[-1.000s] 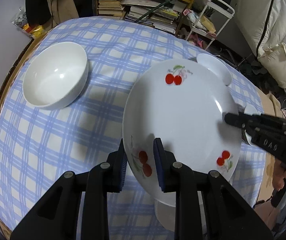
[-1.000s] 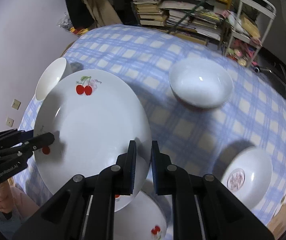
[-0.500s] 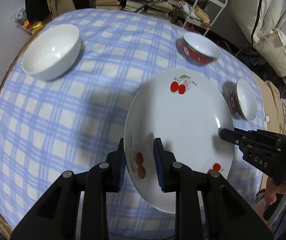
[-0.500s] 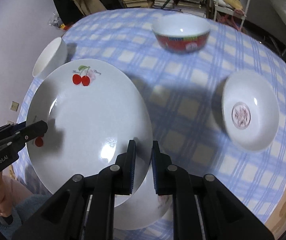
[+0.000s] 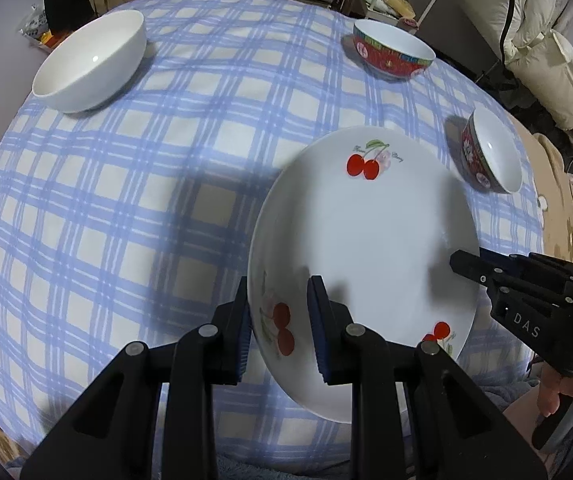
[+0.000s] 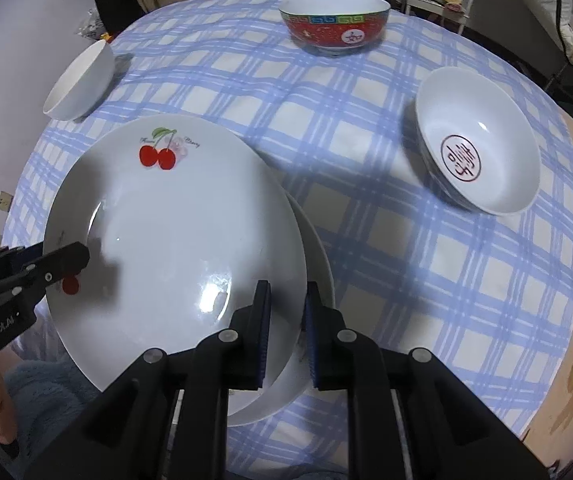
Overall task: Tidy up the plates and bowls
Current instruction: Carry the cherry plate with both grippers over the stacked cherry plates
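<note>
Though hidden in the left view, a second plate point(image 6: 318, 248) underlies the cherry plate point(image 6: 174, 236).

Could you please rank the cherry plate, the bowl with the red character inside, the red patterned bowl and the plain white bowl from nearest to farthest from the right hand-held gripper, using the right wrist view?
1. Cherry plate: clamped in the right hand-held gripper.
2. Bowl with the red character: right side.
3. Plain white bowl, far left, and red patterned bowl, far centre: too close to call.

A white cherry-printed plate point(image 5: 366, 240) is held tilted above a second white plate point(image 6: 318, 264) on the blue checked cloth. A plain white bowl point(image 5: 90, 68) and two red-patterned bowls point(image 5: 392, 54) point(image 5: 490, 158) are set upright, well apart.
</note>
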Available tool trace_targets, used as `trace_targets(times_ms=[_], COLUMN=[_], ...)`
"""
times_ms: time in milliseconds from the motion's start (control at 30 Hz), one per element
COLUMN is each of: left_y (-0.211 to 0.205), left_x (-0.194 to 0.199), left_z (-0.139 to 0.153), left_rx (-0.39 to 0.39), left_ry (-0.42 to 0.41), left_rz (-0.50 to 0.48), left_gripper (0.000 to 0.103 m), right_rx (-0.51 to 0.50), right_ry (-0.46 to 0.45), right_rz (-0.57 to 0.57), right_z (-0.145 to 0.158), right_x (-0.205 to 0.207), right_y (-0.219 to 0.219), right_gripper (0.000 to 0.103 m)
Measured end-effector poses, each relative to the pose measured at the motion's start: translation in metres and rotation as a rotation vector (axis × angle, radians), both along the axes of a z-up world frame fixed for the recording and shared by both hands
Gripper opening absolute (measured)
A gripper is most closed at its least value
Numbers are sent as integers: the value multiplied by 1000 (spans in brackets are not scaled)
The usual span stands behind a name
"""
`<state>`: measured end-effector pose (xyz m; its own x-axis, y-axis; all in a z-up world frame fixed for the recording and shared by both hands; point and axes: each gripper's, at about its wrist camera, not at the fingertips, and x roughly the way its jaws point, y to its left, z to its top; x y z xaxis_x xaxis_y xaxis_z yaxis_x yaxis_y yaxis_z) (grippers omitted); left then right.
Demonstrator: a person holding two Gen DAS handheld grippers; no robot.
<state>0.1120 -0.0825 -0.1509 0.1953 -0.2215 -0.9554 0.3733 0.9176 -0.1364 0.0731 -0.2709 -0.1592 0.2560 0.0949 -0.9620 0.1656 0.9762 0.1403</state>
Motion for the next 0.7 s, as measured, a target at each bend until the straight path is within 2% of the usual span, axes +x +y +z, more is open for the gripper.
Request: trace_targets(times_ms=[467, 700], left_y=[-6, -7], left_x=[-15, -15], left_z=[-4, -10], left_rx=[38, 35], left_ry=[-22, 6], left_rz=[-25, -25], left_gripper=[25, 25], right_rx=[-58, -121], right_ry=[17, 17], right_rz=[-29, -12], right_z=[1, 2], right_x=[-12, -14], right_y=[3, 9], right_gripper=[17, 18])
